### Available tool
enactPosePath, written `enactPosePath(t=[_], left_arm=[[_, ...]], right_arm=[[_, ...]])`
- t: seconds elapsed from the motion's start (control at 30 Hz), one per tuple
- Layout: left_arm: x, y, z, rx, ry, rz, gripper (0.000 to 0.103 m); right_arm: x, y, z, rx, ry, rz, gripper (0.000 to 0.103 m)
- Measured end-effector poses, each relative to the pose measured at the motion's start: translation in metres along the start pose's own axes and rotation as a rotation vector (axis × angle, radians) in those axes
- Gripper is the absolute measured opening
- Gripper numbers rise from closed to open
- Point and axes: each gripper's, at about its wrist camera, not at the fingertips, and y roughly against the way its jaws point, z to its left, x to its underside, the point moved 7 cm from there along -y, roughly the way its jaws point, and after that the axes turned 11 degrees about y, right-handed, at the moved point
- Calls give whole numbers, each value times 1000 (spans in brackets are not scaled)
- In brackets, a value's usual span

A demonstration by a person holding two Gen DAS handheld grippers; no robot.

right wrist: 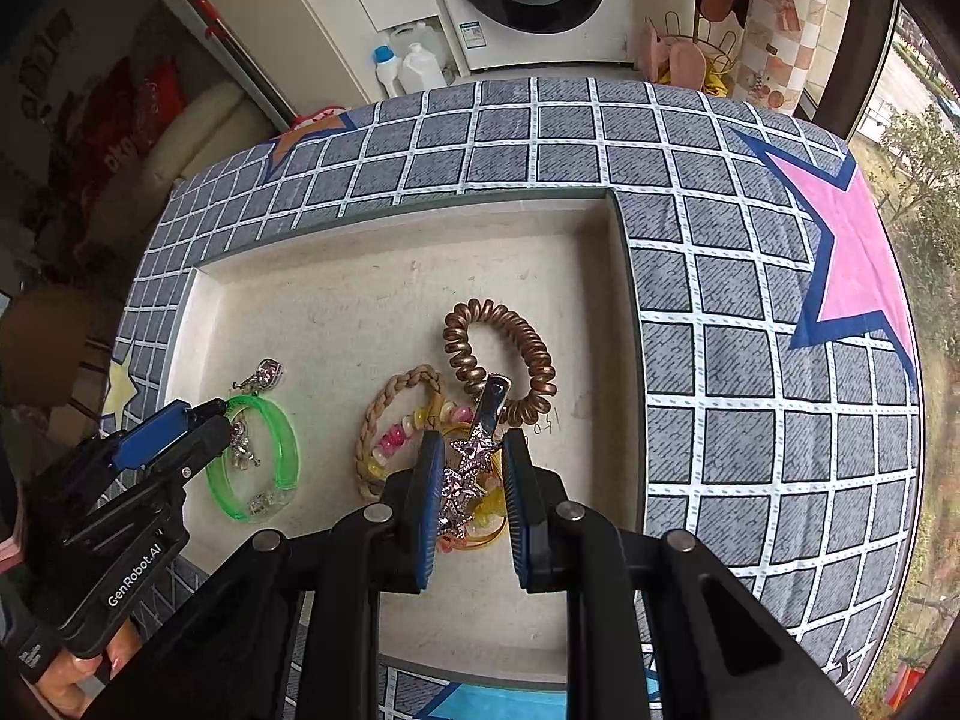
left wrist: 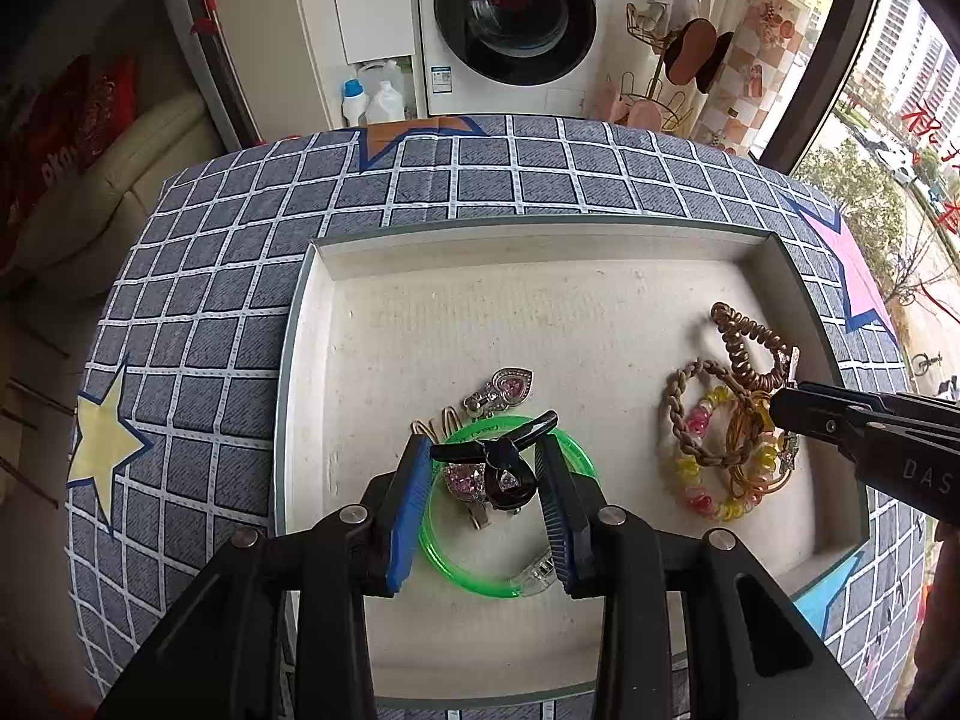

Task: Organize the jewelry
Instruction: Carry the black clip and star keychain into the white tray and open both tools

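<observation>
Background: laundry corner with front-loading washing machine (left wrist: pixel 515 24), detergent bottles (left wrist: pixel 373 97) beside it, window on the right.
Counter (left wrist: pixel 420 180): covered by grey checked cloth with coloured stars.
Tray (left wrist: pixel 540 240): shallow, cream-lined, grey-rimmed, lying on the cloth and holding all the jewelry.
Left claw (left wrist: pixel 483 480): released, blue pads spread, lowered over the left cluster, one pad on each side of the black clip.
Black clip (left wrist: pixel 501 462): inside the green bangle's ring, between the left pads; contact with the pads not clear.
Green bangle (left wrist: pixel 480 576): translucent, flat on the tray floor, ringing a pink-stone piece (left wrist: pixel 465 477).
Heart clip (left wrist: pixel 510 387): silver with pink stone, just beyond the bangle, beside a gold wire pin (left wrist: pixel 435 423).
Right claw (right wrist: pixel 468 486): released, pads either side of the star clip, above the right cluster.
Star clip (right wrist: pixel 465 468): sparkly purple stars on a metal bar, resting across the pile of hair ties; whether the left pad touches it, cannot tell.
Copper coil tie (right wrist: pixel 510 354): farthest of the right cluster, near the tray's right wall.
Braided tie (right wrist: pixel 384 414): tan, overlapping a pink-and-yellow coil tie (right wrist: pixel 393 441) and a gold hoop (right wrist: pixel 486 540).
</observation>
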Motion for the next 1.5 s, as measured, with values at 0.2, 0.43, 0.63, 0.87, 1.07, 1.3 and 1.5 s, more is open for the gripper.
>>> enactPosePath(t=[0.2,0.43,0.63,0.87,1.07,1.3,1.5], left_arm=[[4,-9,-2,-25,-22,3,48],[6,-7,-2,-70,-48,-23,71],[6,0,-1,-72,-50,-21,71],[6,11,2,-75,-43,-29,71],[11,19,5,-79,-50,-40,71],[18,30,11,-77,-50,-47,71],[19,49,19,-78,-27,-83,103]], right_arm=[[5,-9,-5,-3,-2,20,21],[6,-11,-5,-16,-4,28,22],[6,-6,-5,-33,-15,14,43],[7,7,-4,-57,-49,-15,58],[12,19,1,-77,-72,-32,62],[25,30,8,-93,-90,-40,69],[36,41,14,-89,-102,-38,74]])
